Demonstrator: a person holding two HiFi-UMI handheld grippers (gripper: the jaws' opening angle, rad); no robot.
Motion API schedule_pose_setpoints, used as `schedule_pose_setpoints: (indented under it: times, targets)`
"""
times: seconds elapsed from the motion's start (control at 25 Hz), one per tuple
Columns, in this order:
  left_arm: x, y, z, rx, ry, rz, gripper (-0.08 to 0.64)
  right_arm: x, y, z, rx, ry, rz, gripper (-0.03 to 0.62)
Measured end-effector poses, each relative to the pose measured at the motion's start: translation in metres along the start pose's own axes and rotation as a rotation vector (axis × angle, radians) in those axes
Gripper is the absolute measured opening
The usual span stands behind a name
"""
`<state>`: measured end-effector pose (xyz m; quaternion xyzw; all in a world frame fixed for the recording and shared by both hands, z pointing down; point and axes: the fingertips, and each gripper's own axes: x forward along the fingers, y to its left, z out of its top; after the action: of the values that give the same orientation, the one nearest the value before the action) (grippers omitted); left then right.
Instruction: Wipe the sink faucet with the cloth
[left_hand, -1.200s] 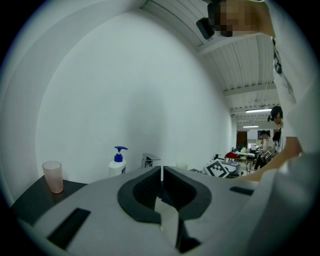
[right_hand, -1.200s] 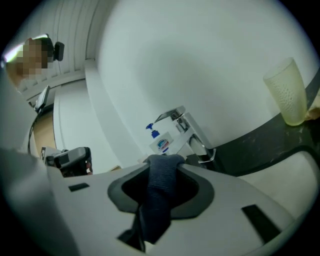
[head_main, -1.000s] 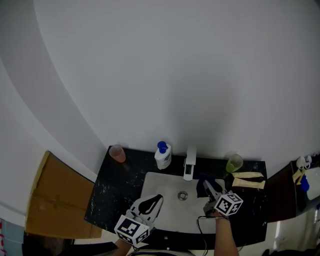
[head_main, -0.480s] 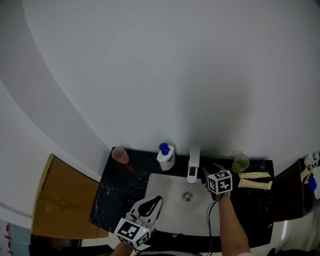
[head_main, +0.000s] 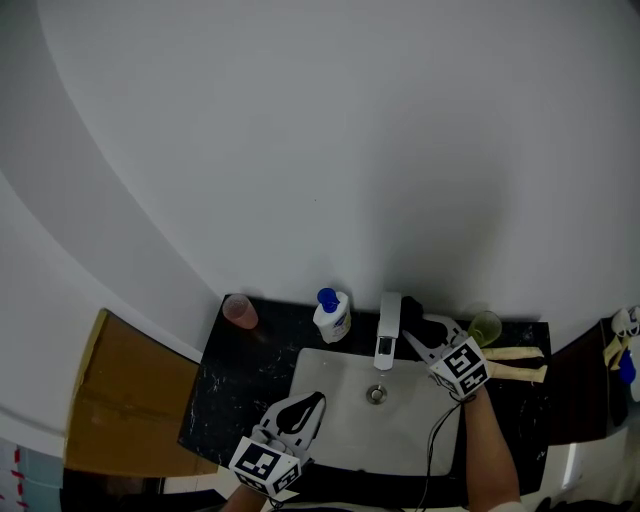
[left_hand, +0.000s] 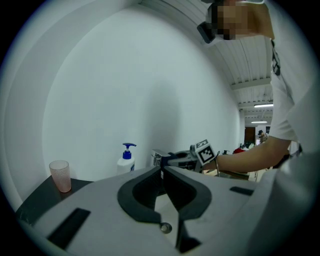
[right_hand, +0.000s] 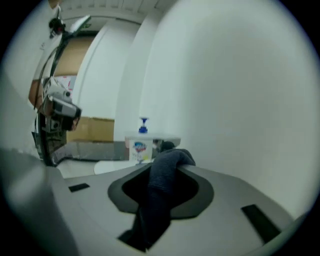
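The chrome faucet stands at the back of the white sink. My right gripper is right beside the faucet's right side, shut on a dark blue-grey cloth that bulges past the fingertips toward the faucet. In the right gripper view the cloth fills the jaws and the faucet's top lies just beyond it. Whether the cloth touches the faucet I cannot tell. My left gripper hovers over the sink's front left, shut and empty.
On the black counter stand a soap pump bottle left of the faucet, a pink cup at far left and a green cup at right, with beige items beside it. A cardboard box sits at left.
My right gripper has moved from the sink's right rim up and back to the faucet's right side, rolling over as it went, with the cloth still in it. The left gripper stayed put.
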<state>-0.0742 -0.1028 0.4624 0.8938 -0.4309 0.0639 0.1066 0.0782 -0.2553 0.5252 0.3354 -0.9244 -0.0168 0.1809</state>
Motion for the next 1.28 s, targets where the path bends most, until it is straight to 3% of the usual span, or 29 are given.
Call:
schedule_pose_setpoints:
  times: [0.08,0.12,0.32,0.44,0.6,0.8,0.88,1.12,1.28]
  targets:
    - [0.001,0.001,0.000,-0.002,0.001,0.000,0.016,-0.014,-0.010,0.028,0.004,-0.080,-0.022,0.107]
    - [0.002,0.001,0.000,-0.003,0.001,0.001,0.015,-0.016,-0.012,0.030,-0.021,-0.063,-0.028,0.107]
    - [0.003,-0.003,0.000,-0.004,-0.001,-0.002,0.016,0.010,0.001,-0.051,-0.277,0.322,-0.011,0.107]
    - [0.001,-0.001,0.004,-0.003,0.011,0.014,0.017,0.030,0.023,-0.080,-0.334,0.405,0.056,0.107]
    - [0.000,0.000,0.002,-0.004,0.005,0.016,0.017,0.029,0.030,-0.060,-0.387,0.350,0.055,0.107]
    - [0.000,-0.002,0.002,-0.009,0.004,0.002,0.017,-0.015,0.004,0.020,-0.426,0.154,-0.104,0.107]
    - [0.001,-0.003,-0.002,-0.008,-0.002,-0.006,0.016,-0.018,-0.001,0.019,-0.465,0.189,-0.109,0.107]
    - [-0.003,-0.003,-0.003,-0.007,0.000,-0.008,0.017,0.016,0.023,-0.072,-0.667,0.478,-0.003,0.107]
    - [-0.007,-0.002,-0.003,-0.006,-0.003,0.000,0.015,0.024,0.033,-0.065,-0.721,0.456,-0.011,0.107]
